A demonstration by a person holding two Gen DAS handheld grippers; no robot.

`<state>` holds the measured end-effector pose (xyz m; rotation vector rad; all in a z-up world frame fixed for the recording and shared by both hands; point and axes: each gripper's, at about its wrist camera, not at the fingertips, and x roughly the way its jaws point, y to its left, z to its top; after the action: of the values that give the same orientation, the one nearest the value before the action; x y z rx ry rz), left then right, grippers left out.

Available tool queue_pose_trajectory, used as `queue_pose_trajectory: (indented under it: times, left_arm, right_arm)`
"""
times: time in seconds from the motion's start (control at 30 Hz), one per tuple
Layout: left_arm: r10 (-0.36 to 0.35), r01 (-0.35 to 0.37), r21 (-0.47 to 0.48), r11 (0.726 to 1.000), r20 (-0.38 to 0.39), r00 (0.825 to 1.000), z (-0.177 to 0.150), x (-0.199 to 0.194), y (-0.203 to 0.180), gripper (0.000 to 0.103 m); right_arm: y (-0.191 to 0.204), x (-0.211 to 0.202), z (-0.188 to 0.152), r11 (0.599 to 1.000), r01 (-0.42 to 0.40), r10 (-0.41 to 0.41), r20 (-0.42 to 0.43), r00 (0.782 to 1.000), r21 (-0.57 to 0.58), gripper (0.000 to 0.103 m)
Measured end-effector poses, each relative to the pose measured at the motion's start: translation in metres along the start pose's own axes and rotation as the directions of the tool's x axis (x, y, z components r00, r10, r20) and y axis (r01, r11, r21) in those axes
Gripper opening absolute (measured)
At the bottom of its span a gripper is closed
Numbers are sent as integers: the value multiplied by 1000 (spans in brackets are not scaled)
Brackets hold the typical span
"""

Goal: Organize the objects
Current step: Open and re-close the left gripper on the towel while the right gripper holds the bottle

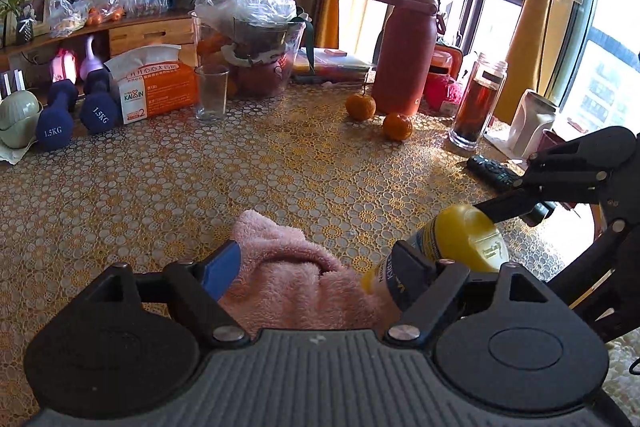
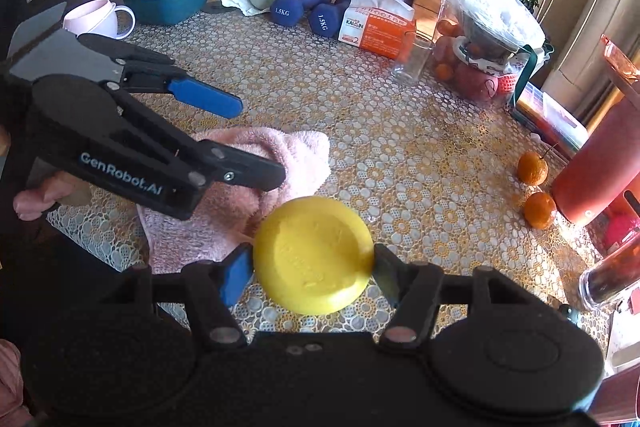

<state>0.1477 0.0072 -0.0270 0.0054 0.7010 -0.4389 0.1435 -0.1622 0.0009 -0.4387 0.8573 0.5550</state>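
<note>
- Your right gripper (image 2: 314, 263) pinches the yellow-capped bottle (image 2: 314, 255) by its cap, a finger pressed on each side.
- That bottle sits just beside the pink towel (image 2: 296, 155), at the towel's near edge, over the lace tablecloth (image 2: 400, 155).
- Your left gripper (image 1: 320, 267) stands spread above the towel, nothing between its fingers (image 1: 224, 267).
- Two tangerines (image 2: 532, 167) lie well apart from the towel, beside the red flask (image 2: 592, 179).
</note>
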Motion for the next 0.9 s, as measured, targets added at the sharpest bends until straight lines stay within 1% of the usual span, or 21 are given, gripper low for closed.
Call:
queue_pose_trajectory:
  times: [0.07,0.17,0.23,0.33,0.37,0.47,0.5,0.57,0.63,0.77,0.9]
  left_arm:
    - [13,-12,15,1000,-44,999,-5,11,2,83]
    - [8,-9,-9,1000,-117,993,-18,28,11,83]
    - [9,-12,-23,1000,-136,991,-27,36,15,83]
    - [4,-7,-21,1000,-124,992,-32,38,15,82]
    - [-1,-2,-23,1000,-119,993,-33,37,15,72]
    - [11,-15,-32,999,-109,994,-32,33,13,56]
    - [10,-14,-38,999,-102,995,-31,30,13,54]
    - [28,-32,-43,999,-89,996,-31,26,10,46]
    - [15,-20,-68,997,-80,997,-28,20,10,41]
    - [-45,42,-112,993,-27,999,-17,0,6,38]
    - [-131,132,-140,981,17,991,0,-17,-3,35]
  right_arm:
    - [-1,0,0,1000,-1,1,-1,1000,5,63]
    - [0,-2,-2,1000,-1,1,-2,1000,1,63]
    - [-1,-2,-2,1000,-3,3,-1,1000,2,63]
    - [-1,-2,-2,1000,-4,4,0,1000,3,63]
    - [-1,-2,-2,1000,-4,4,1,1000,2,63]
    - [-1,-4,-6,1000,-7,7,10,1000,4,63]
    - [-2,-5,-8,1000,-10,10,14,1000,7,63]
    - [-4,-6,-12,1000,-16,16,26,1000,15,63]
    - [-6,-8,-17,1000,-24,24,38,999,19,63]
    - [-10,-12,-34,998,-57,55,64,996,31,63]
    - [-12,-14,-44,996,-74,71,77,994,40,63]
